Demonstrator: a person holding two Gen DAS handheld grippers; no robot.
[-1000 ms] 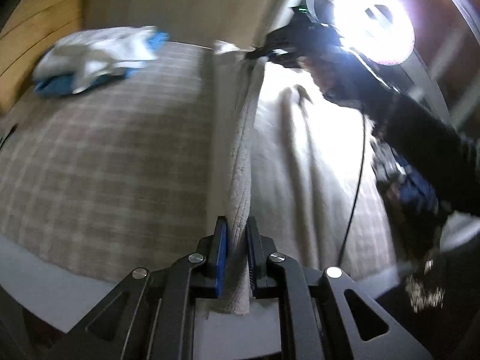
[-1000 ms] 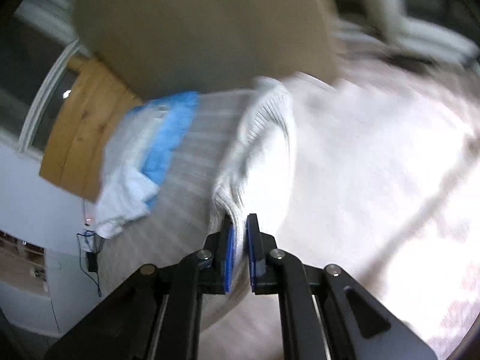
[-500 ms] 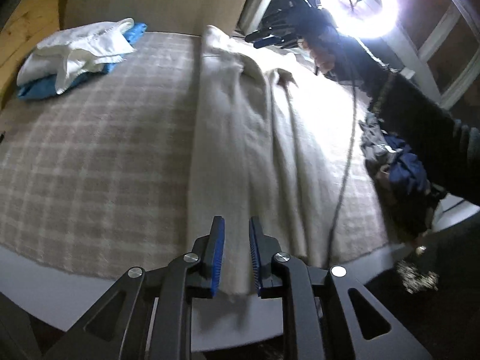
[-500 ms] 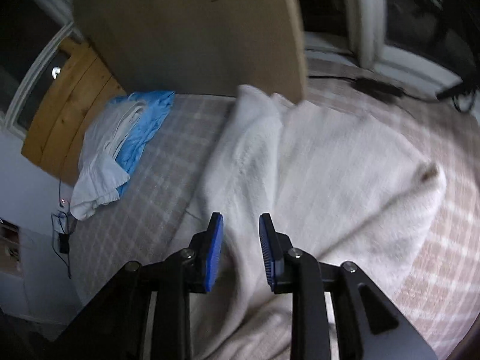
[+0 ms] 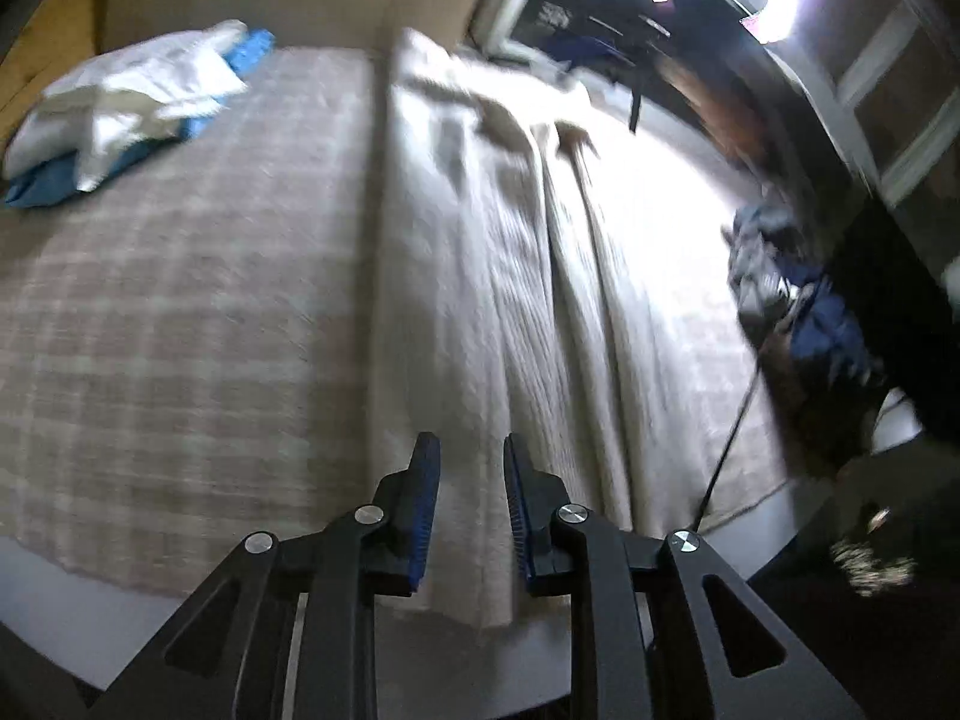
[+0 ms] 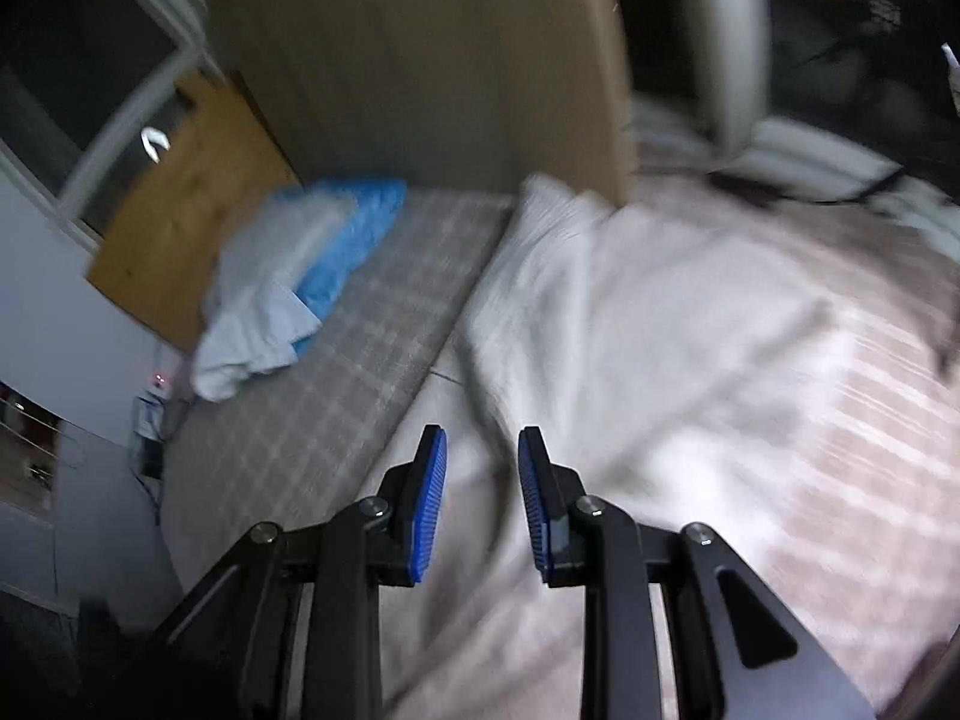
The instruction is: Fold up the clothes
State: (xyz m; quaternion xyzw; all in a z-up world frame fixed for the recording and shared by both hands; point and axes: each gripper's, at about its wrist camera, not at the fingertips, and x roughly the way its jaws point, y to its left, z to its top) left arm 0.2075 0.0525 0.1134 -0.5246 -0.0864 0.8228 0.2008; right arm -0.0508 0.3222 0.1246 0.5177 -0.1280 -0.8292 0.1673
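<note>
Left gripper (image 5: 471, 450) open, holding nothing, over cream sweater (image 5: 510, 252) | right gripper (image 6: 483, 450) open, holding nothing, above sweater

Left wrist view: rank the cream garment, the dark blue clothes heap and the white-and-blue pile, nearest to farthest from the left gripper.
1. Cream garment, directly under the open left gripper.
2. Dark blue clothes heap, right, at the bed's edge.
3. White-and-blue pile, far left corner.

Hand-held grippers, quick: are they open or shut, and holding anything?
Left hand-held gripper: open, holding nothing, above the cream sweater.
Right hand-held gripper: open, holding nothing, above the same sweater.
</note>
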